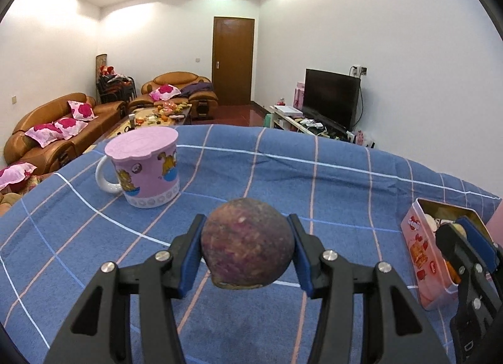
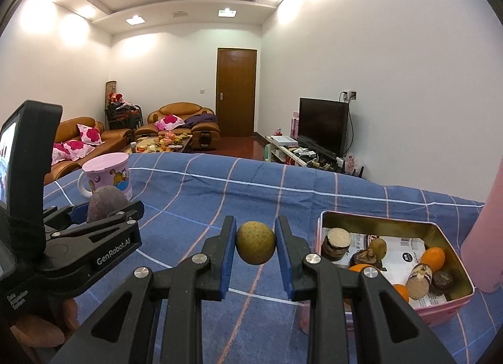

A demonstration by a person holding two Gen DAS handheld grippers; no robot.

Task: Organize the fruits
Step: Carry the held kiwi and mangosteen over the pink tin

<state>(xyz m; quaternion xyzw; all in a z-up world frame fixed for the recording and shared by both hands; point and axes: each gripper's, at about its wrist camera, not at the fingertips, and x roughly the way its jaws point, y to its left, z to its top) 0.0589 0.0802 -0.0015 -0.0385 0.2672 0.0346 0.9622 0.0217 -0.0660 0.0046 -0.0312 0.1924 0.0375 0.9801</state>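
Right now each gripper holds one fruit up in the air, above the blue checked cloth (image 1: 283, 175). The left gripper (image 1: 247, 250) is clamped on a big round purple fruit (image 1: 247, 254). The right gripper (image 2: 255, 243) is clamped on a small round yellow-green fruit (image 2: 255, 242). The pink tin box (image 2: 452, 298) is the place to look from. The small fruit hangs just to the left of the box, and the purple fruit is further left, well apart from it.

The purple fruit looks heavy and hard, with a dull skin that should not slip much. The blue pads press on its widest middle, which seems the best place to hold it. The small fruit looks light and firm, and it could roll if it is dropped.

Inside the box there are already oranges (image 2: 433, 257), brown round things and some paper, so there is little room left. A pink mug (image 1: 147, 169) with a lid stands far to the left of the box. A tall pink thing (image 2: 485, 232) stands right beside the box on its right side, and it could get bumped.
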